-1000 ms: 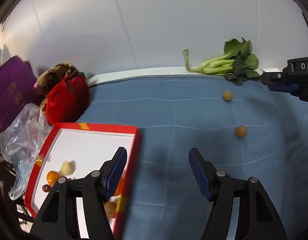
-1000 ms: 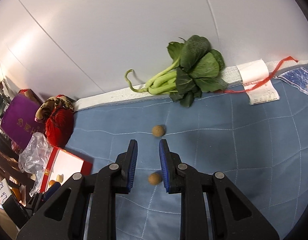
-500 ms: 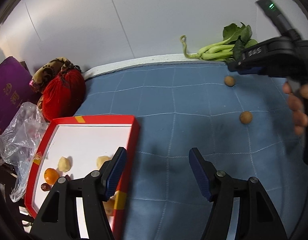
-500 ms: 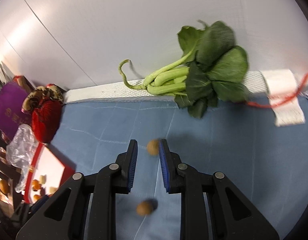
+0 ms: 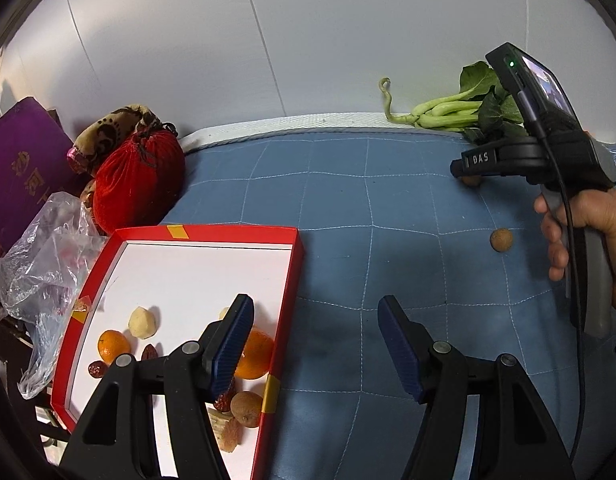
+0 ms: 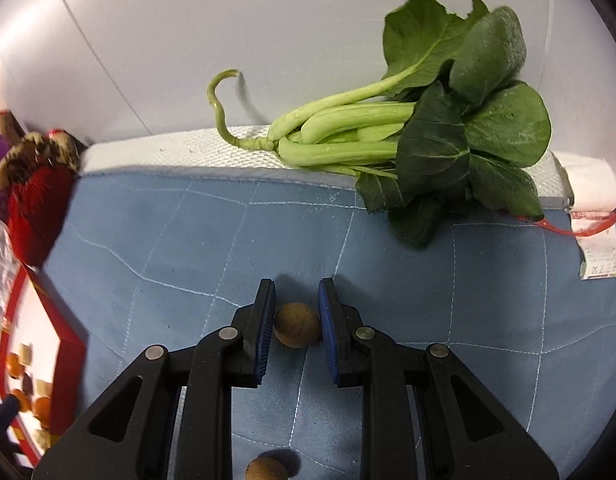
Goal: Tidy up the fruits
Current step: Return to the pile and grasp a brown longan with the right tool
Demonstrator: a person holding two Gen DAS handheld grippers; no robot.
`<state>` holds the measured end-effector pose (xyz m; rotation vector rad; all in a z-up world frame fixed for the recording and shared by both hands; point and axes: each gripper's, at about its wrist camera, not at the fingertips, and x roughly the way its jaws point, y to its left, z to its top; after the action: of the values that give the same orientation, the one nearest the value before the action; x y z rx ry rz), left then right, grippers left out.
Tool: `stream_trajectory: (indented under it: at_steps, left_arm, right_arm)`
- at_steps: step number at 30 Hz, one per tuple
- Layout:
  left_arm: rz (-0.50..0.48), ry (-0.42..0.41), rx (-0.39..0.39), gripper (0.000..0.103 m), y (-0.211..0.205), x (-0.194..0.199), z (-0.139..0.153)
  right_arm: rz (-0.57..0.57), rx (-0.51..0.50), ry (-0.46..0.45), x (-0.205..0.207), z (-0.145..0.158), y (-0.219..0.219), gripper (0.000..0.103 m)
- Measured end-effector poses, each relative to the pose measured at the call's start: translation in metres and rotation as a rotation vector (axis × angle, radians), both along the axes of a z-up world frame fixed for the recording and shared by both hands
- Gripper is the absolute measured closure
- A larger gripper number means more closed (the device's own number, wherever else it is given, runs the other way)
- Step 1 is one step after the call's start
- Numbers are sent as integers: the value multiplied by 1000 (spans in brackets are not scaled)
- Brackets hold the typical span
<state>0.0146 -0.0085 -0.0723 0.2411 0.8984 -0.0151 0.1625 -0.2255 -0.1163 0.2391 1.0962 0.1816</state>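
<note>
Now the right hand-held gripper [image 6: 296, 292] had dropped to the blue quilted mat [image 6: 487, 300] and straddled the farther brown fruit [image 6: 296, 325]. A second before it had hovered higher, with both loose fruits ahead of it and nothing between its fingers. Its jaws had stayed at the same narrow gap throughout, and the fruit now filled that gap, seemingly touching both blue pads, clenched between them while resting on the mat. The nearer brown fruit [image 6: 266, 469] lay behind the fingertips, passed over and untouched. The leafy greens [image 6: 407, 128] sat beyond, against the wall.

The left hand-held gripper [image 5: 315, 304] hung released and empty over the edge of the red tray [image 5: 212, 232], which already held oranges and other pieces. Judging by this, the pick was made but not lifted; carrying it to the tray seemed next.
</note>
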Motion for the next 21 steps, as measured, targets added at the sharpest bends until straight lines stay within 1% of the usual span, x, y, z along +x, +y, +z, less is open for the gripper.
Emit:
stream_trajectory:
  at_steps: [3,6,8,9,11,14,17,18,21]
  left_arm:
    - [-6,-5,-1,37,-2,1,-1]
    - [-30,-1,-12,37,-8,4,-3]
    - [-56,15,-29,37,-16,9,-6]
    - [-66,17,-29,37,-20,10,-8]
    - [-95,18,-40,37,-29,12,-9]
    - [-136,31,-55,37,-47,19,-14]
    - [-142,41,-47,37,-57,24,-20]
    - [-142,40,-44,37,-59,26,-21]
    - [-140,32,-34,37,-62,32,-23]
  right_arm:
    - [7,-24,-4,-4,0,1,83]
    - [9,-9,5,-12,5,-5,84]
    - [-8,33,14,-21,11,-16,85]
    - [-27,69,24,-27,15,-25,85]
    - [-67,137,47,-40,20,-45,91]
    - [-130,259,118,-67,21,-75,92]
    - [-133,318,189,-93,15,-86,91]
    - [-131,324,198,-99,15,-88,91]
    - [-103,344,160,-113,26,-91,91]
